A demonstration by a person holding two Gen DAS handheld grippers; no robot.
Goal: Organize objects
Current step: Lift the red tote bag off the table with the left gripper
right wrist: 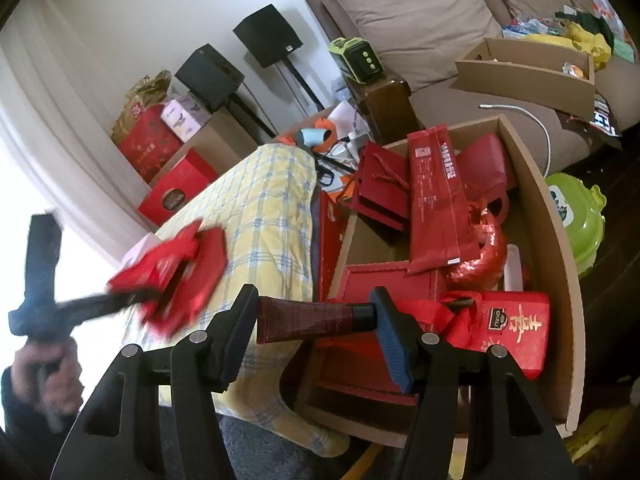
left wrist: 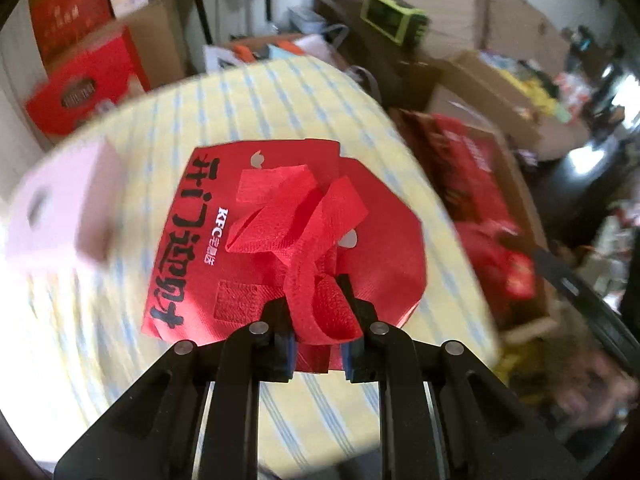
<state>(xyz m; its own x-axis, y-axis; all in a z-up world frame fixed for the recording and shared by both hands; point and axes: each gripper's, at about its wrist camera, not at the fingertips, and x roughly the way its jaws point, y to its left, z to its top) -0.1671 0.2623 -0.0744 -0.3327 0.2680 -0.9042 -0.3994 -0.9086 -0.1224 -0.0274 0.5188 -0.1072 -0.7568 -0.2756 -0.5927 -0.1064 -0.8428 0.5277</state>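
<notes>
Left claw: clenched on the handle straps of the red fabric bag, which hangs flat above the yellow checked cloth, likely for carrying.
Right claw: grasping a dark red tube crosswise, right of the cloth, over the cardboard box.
Surface: the cloth covers a counter.
Room: sofa behind the box.

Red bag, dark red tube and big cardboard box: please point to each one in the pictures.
Red bag (left wrist: 192, 240): left wrist view, printed front.
Dark red tube (right wrist: 308, 318): right wrist view, middle of body.
Cardboard box (right wrist: 556, 248): right wrist view, right wall.
</notes>
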